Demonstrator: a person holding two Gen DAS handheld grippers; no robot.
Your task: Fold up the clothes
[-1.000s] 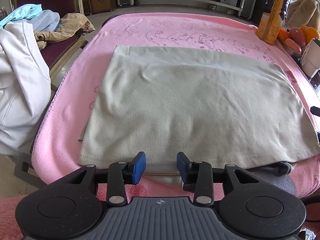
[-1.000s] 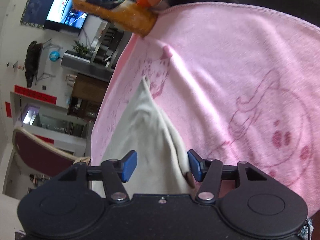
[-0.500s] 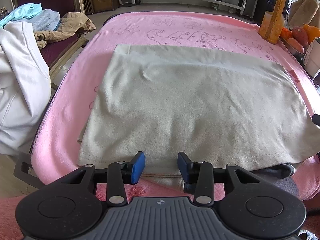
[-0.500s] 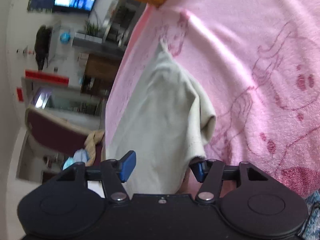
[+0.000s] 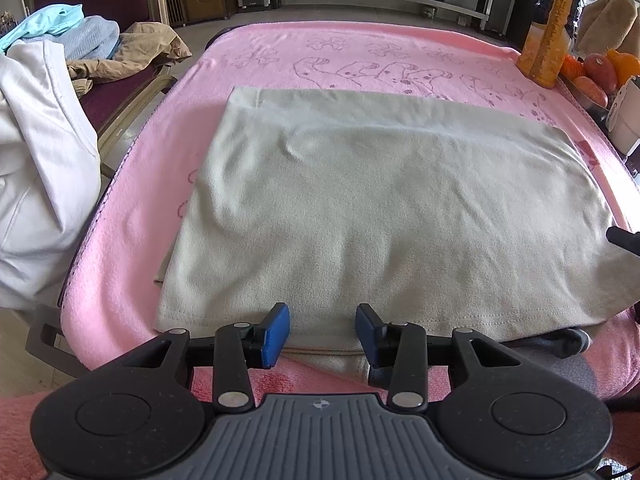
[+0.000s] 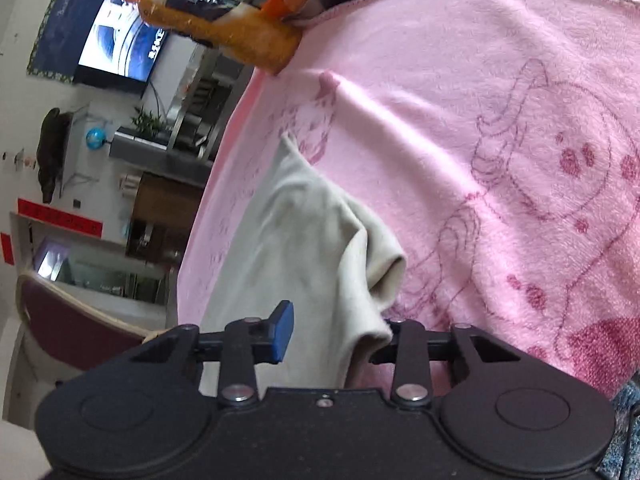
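Lying flat, grey garment (image 5: 384, 208); bottle (image 5: 554, 24) label unreadable.

A pale grey-beige garment (image 5: 384, 208) lies spread flat on the pink blanket (image 5: 132, 208), folded into a broad rectangle with at least 2 layers showing at its stitched near hem. In the right wrist view, 1 corner (image 6: 320, 248) is raised off the blanket in loose folds.
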